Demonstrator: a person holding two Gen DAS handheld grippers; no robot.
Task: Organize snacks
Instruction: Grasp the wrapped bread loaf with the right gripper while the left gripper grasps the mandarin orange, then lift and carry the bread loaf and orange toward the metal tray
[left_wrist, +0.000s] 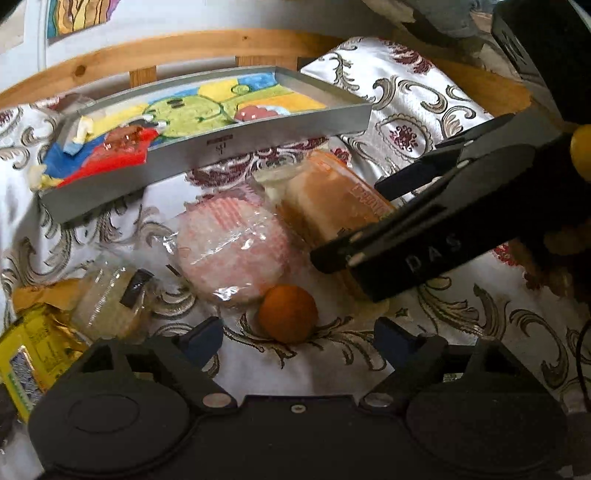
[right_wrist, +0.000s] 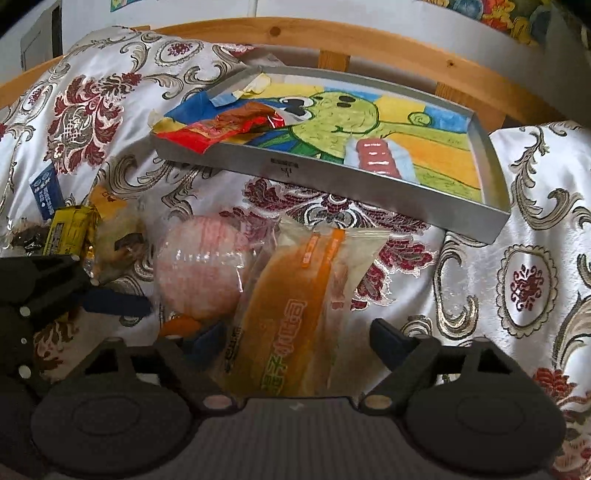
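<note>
Two grippers hovering over snacks on a patterned cloth (right_wrist: 480, 295).
Right gripper (right_wrist: 295, 338) is reaching forward, jaws wide around the orange bread packet (right_wrist: 291, 314), not gripping; left gripper (left_wrist: 297, 338) is gaping, empty, above a small orange ball (left_wrist: 288, 313); grey tray (right_wrist: 388, 192) lying beyond.

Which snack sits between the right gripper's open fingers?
The long orange-striped bread pack lies between the right gripper fingers. The pink round cake is left of it, and the small orange ball fronts the left gripper.
</note>
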